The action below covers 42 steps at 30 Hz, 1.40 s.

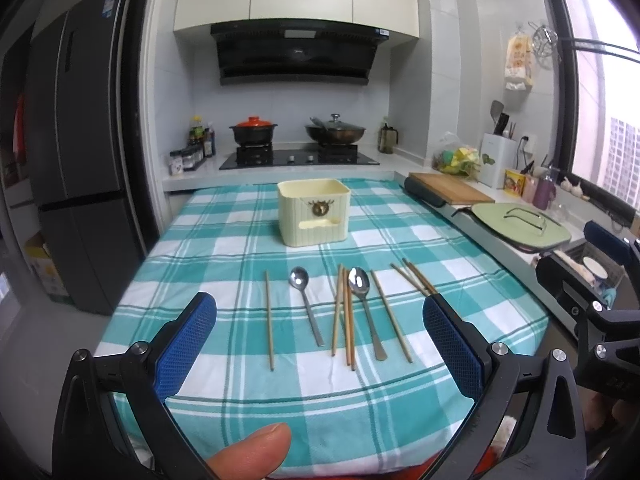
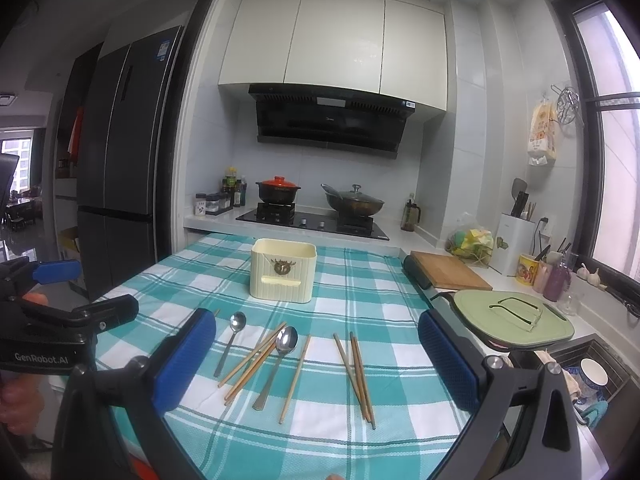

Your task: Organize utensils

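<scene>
The utensils lie in a loose row across the near half of the checked tablecloth (image 1: 224, 240): a single chopstick (image 1: 269, 320) at the left, a small spoon (image 1: 306, 304), a bundle of three chopsticks (image 1: 344, 320), a larger spoon (image 1: 366, 312) just beside it, another lone chopstick (image 1: 391, 316), and a crossed group of chopsticks (image 2: 358, 376) at the right. Behind them, well apart, a cream holder box (image 1: 314, 212) stands upright near the middle of the tabletop, its top open.

Bare cloth surrounds the row on every side, with open room in front down to the near edge, where the cloth folds over. The right edge runs close along a counter carrying a wooden board (image 2: 450, 274) and a green lid (image 2: 516, 320).

The left claw (image 1: 320, 344) hovers above the near edge, jaws wide apart and holding nothing; the right claw (image 2: 316, 360) likewise gapes empty. In the left wrist view the crossed group's near ends seem hidden behind a blue pad. A thumb (image 1: 252, 450) intrudes at the bottom.
</scene>
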{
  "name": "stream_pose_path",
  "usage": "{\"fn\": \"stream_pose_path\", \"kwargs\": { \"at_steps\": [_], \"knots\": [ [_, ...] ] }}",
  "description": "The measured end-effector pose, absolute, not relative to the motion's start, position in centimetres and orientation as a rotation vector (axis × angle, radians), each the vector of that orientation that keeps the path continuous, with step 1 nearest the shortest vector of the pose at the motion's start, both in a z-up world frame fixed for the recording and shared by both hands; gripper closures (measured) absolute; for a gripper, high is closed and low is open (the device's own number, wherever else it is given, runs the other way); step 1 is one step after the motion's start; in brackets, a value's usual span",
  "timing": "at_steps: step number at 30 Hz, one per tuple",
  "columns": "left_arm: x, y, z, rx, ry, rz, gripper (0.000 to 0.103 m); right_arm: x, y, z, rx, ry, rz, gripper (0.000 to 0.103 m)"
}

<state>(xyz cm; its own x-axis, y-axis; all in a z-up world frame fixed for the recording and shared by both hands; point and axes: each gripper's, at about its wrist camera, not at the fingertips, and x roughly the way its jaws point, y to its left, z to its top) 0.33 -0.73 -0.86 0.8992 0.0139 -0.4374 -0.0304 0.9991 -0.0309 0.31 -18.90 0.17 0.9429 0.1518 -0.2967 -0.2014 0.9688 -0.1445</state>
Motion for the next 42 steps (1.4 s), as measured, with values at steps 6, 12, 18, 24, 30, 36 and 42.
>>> {"fn": "stream_pose_path", "kwargs": {
  "at_steps": [6,12,18,24,30,36,42],
  "knots": [
    [0.43,-0.76,-0.81,-0.038,0.454,0.025,0.0,0.47,-19.02,0.32,-0.173,0.288,0.177,0.0],
    [0.45,-0.8,-0.87,-0.031,0.454,0.024,0.0,0.45,-18.91,0.42,-0.177,0.29,0.177,0.0],
    [0.49,-0.68,-0.84,-0.032,0.45,0.029,0.0,0.56,-18.96,0.39,-0.173,0.293,0.178,0.0],
    [0.43,-0.84,-0.84,-0.024,0.454,0.031,0.0,0.64,-18.94,0.41,-0.174,0.293,0.178,0.0],
    [0.52,-0.78,-0.81,-0.025,0.451,0.031,0.0,0.69,-18.94,0.38,-0.17,0.297,0.177,0.0],
    [0.49,-0.79,-0.82,-0.024,0.451,0.032,0.0,0.87,-18.96,0.35,-0.171,0.298,0.177,0.0],
    [0.5,-0.81,-0.8,-0.023,0.451,0.031,0.0,0.99,-18.89,0.3,-0.173,0.298,0.179,0.0]
  ]
}}
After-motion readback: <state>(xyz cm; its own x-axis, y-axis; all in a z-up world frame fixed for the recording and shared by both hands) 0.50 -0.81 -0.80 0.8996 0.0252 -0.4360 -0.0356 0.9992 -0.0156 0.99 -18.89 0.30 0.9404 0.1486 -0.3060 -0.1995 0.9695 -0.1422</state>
